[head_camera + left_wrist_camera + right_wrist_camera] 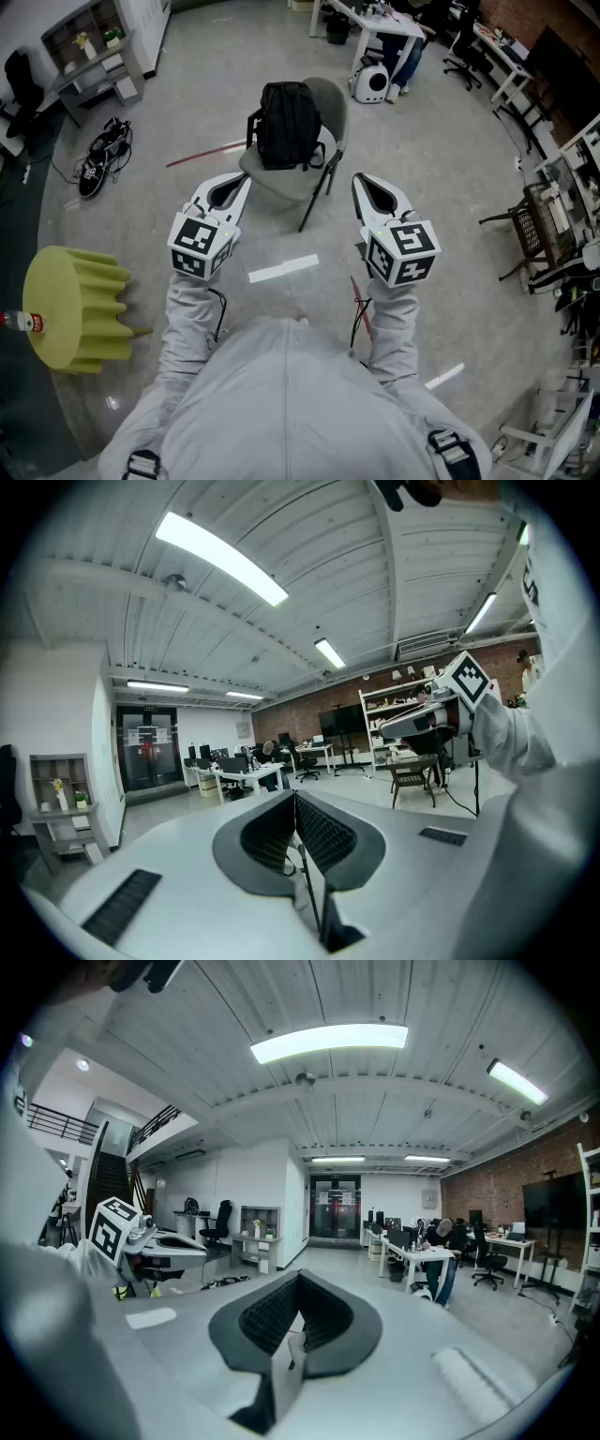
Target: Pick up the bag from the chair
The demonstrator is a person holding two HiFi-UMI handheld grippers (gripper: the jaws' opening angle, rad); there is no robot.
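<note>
1. The black fabric backpack-style bag (289,125) stands upright on the seat of the grey chair with black legs (333,105). It leans against the backrest, at 12 o'clock in my head view.
2. My left tool (245,180) sits at 7 o'clock from the bag and clear of it, its tip near the seat's front edge in the picture.
3. My right tool (359,180) sits at 5 o'clock from the bag, beside the chair and also clear of it.
4. Both tools have their jaws pressed together with nothing between them, and each tool's own view shows the ribbed black pads meeting.
5. On the grey floor, a white tape strip (283,269) lies at 6 o'clock from the chair, between the two sleeves.
6. A thin red line (204,154) runs out at 9 o'clock from the chair.
7. A yellow ribbed foam cylinder (73,307) sits at 8 o'clock, well apart.
8. A tangle of black shoes and cords (103,155) lies at 9 o'clock, farther out.
</note>
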